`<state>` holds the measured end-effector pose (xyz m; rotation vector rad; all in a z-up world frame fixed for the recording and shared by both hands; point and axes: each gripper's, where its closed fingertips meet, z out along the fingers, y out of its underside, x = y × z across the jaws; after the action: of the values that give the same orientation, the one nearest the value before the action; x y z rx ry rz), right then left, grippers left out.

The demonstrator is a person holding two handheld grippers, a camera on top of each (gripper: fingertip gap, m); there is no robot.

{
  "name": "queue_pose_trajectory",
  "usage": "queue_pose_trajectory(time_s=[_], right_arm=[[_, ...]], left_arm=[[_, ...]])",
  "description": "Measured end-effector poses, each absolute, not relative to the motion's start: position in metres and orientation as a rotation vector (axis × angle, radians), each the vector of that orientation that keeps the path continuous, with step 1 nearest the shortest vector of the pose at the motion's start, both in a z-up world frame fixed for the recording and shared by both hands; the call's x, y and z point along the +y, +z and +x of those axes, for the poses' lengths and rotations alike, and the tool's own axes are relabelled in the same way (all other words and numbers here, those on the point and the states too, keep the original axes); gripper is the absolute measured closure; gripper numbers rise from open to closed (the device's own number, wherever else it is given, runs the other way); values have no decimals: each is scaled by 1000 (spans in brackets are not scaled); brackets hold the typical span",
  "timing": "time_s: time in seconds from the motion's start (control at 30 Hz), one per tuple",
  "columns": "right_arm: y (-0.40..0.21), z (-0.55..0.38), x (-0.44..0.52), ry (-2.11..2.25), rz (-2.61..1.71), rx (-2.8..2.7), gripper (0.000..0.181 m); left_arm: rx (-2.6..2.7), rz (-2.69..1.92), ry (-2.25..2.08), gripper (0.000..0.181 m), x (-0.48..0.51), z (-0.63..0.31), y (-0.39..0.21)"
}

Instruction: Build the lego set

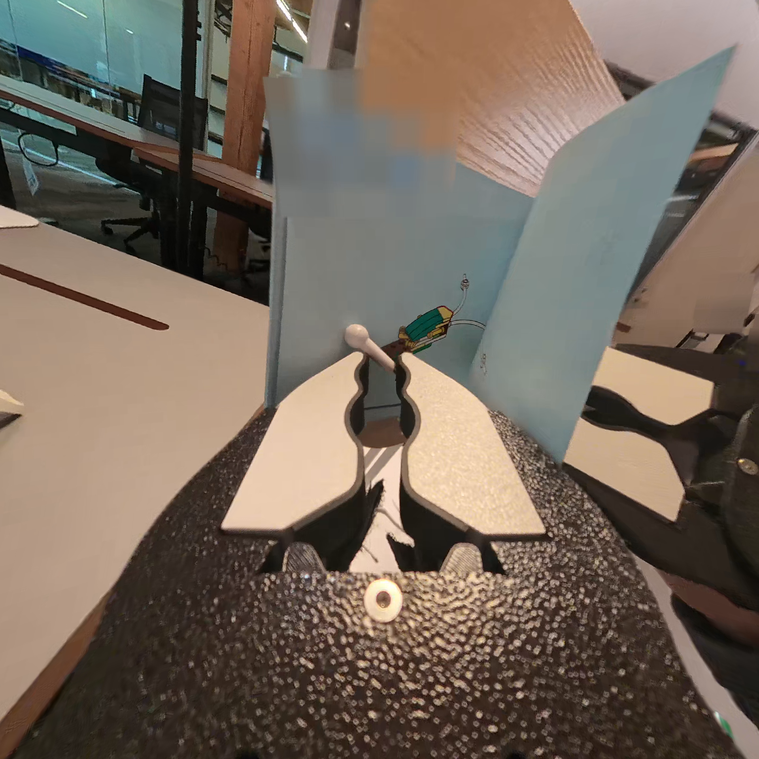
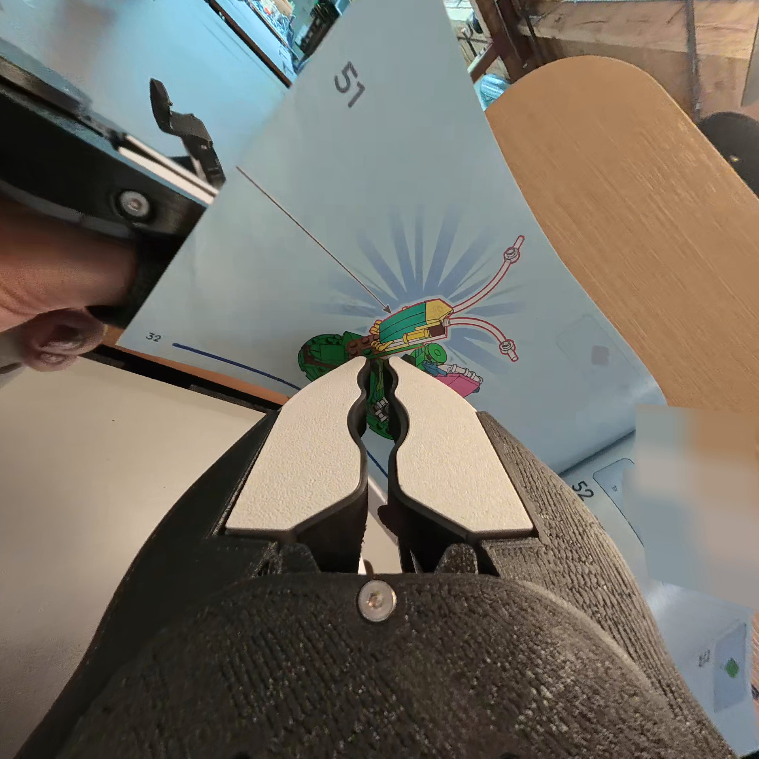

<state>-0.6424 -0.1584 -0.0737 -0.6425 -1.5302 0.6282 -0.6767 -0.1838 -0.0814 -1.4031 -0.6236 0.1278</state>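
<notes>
My left gripper [image 1: 382, 361] is shut on a small white lego piece [image 1: 356, 334], a thin stick with a ball end that pokes up and left from the fingertips. Behind it the light-blue instruction booklet [image 1: 390, 267] stands open on the table. My right gripper [image 2: 377, 361] is shut on the lower edge of a booklet page [image 2: 369, 205] and holds it lifted; the page bears a drawing of a green and yellow model [image 2: 410, 328]. The right gripper also shows in the left wrist view [image 1: 591, 410], behind the lifted page [image 1: 595, 267]. The left gripper's black body [image 2: 102, 172] shows at upper left.
The white table [image 1: 102, 390] has a brown slot [image 1: 82, 300] at left. A curved wooden panel [image 2: 616, 226] rises behind the booklet. A hand [image 2: 41, 287] holds the left gripper. Desks and office chairs [image 1: 156, 135] stand farther back. Some 5 centimetres of space lies between my two pairs of fingers.
</notes>
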Motion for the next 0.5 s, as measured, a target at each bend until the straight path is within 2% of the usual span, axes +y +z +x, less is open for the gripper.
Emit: queue_pose_trajectory(time_s=[0.5], right_arm=[[-74,-669,-155,659,-789,-1506,179]], left_arm=[[-809,-884,-427,172,-204,-668,-119]])
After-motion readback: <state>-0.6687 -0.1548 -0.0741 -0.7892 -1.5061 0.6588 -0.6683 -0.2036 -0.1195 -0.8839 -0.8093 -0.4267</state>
